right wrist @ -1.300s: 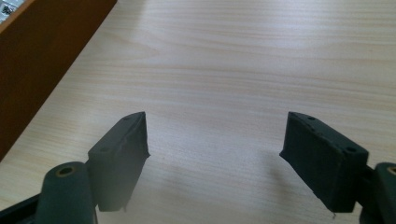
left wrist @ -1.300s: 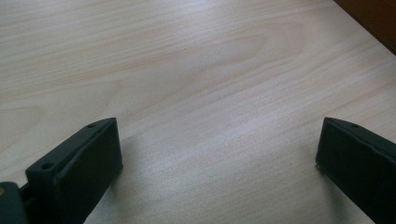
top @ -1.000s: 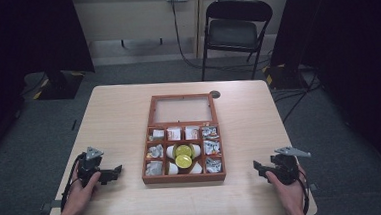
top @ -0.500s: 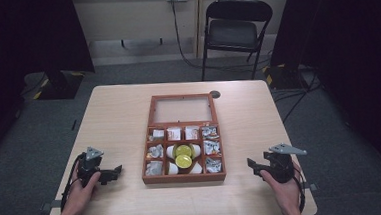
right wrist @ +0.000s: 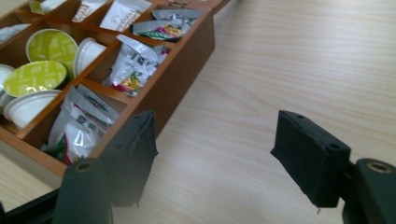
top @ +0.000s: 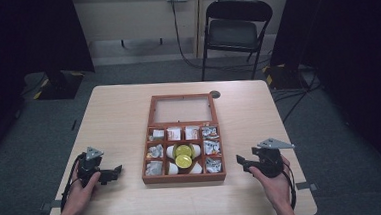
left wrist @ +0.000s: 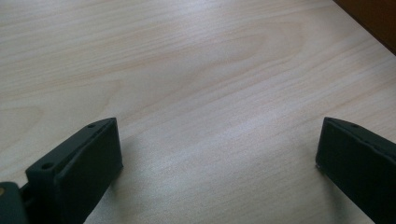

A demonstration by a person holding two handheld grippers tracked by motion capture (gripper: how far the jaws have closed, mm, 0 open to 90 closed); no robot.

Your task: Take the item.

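A brown wooden box [top: 184, 177] with a raised glass lid [top: 181, 110] lies at the table's middle. Its compartments hold foil sachets [right wrist: 123, 65], white cups [right wrist: 88, 52] and green-lidded pods [top: 183, 156]. My left gripper [top: 115, 172] rests low on the table left of the box, jaws wide apart over bare wood [left wrist: 215, 135]. My right gripper [top: 242, 162] sits right of the box, open, one jaw close beside the box's side wall [right wrist: 182, 79]. Neither holds anything.
The light wooden table [top: 258, 108] has free surface on both sides of the box. A small round grommet [top: 214, 94] sits near the far edge. A black folding chair [top: 234, 29] stands behind the table, cables on the floor beyond it.
My right gripper has moved left toward the box. The left gripper has stayed where it was.
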